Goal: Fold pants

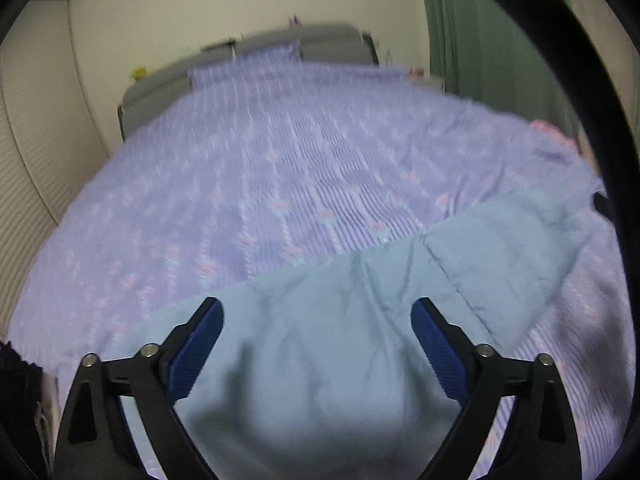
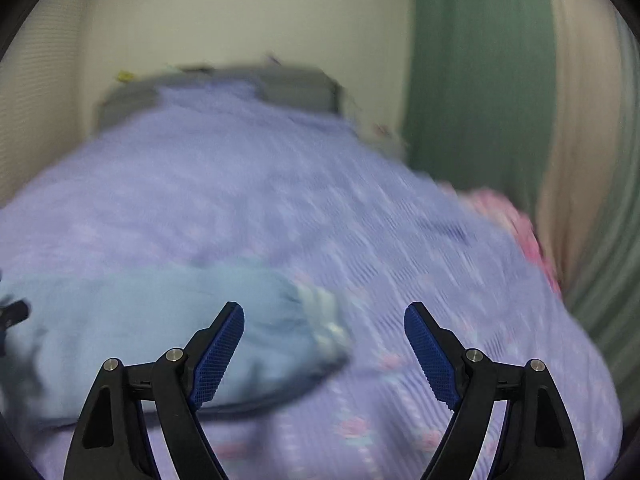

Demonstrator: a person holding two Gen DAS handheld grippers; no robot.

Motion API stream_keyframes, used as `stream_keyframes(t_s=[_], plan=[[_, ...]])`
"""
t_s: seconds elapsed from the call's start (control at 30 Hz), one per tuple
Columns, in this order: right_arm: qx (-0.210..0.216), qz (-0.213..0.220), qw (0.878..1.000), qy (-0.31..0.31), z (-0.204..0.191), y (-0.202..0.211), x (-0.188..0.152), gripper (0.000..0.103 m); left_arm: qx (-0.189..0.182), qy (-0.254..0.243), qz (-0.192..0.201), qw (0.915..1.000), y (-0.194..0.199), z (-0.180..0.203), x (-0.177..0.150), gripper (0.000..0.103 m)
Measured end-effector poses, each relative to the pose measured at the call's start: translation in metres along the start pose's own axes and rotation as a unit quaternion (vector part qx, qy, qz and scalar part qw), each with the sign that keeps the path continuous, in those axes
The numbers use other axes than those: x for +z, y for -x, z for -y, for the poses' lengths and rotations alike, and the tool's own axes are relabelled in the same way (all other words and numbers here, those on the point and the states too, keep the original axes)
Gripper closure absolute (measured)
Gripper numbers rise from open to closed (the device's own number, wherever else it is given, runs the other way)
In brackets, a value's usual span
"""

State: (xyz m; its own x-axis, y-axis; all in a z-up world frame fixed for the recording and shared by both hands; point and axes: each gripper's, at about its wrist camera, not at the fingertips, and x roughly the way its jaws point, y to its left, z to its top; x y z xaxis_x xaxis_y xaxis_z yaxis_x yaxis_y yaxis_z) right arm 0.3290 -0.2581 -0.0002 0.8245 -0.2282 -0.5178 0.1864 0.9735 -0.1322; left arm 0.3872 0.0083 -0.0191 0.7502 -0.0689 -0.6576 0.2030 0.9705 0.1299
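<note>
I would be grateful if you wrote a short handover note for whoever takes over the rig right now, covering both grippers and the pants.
Left gripper: open, empty, hovering over the light blue pants.
Right gripper: open, empty, above the bedspread, just beside the pants' elastic end.
Pants: lying on the purple patterned bedspread at the near side of the bed, wrinkled; one layer seems to lie over another, though blur hides how neatly.
Done: perhaps a first fold; I cannot confirm it.
Left: check the edges, smooth the wrinkles, grip the ends and finish the folds.
</note>
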Motion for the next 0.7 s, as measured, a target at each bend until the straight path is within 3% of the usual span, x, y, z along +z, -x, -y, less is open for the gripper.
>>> stream_keyframes(t_s=[0.17, 0.23, 0.37, 0.5, 0.57, 0.63, 0.7], plan=[[0.124, -0.002, 0.992, 0.026, -0.065, 0.027, 0.003, 0.019, 0.009, 0.048, 0.018, 0.9986, 0.029, -0.078, -0.024, 0.005], [0.147, -0.010, 0.989, 0.033, -0.091, 0.026, 0.000, 0.019, 0.003, 0.083, 0.006, 0.9965, 0.027, -0.115, -0.037, 0.020], [0.163, -0.032, 0.984, 0.056, -0.142, 0.016, -0.011, 0.020, -0.064, 0.167, -0.054, 0.9825, -0.004, -0.165, -0.068, 0.039], [0.175, -0.048, 0.981, 0.066, -0.171, 0.008, -0.019, 0.020, -0.124, 0.210, -0.078, 0.9666, -0.026, -0.173, -0.084, 0.054], [0.176, -0.057, 0.980, 0.072, -0.180, 0.004, -0.021, 0.020, -0.131, 0.231, -0.075, 0.9613, -0.028, -0.177, -0.089, 0.065], [0.175, -0.070, 0.979, 0.073, -0.184, -0.001, -0.023, 0.020, -0.124, 0.233, -0.072, 0.9619, -0.024, -0.181, -0.089, 0.077], [0.174, -0.079, 0.979, 0.071, -0.186, -0.005, -0.025, 0.020, -0.095, 0.222, -0.064, 0.9684, -0.015, -0.187, -0.086, 0.089]])
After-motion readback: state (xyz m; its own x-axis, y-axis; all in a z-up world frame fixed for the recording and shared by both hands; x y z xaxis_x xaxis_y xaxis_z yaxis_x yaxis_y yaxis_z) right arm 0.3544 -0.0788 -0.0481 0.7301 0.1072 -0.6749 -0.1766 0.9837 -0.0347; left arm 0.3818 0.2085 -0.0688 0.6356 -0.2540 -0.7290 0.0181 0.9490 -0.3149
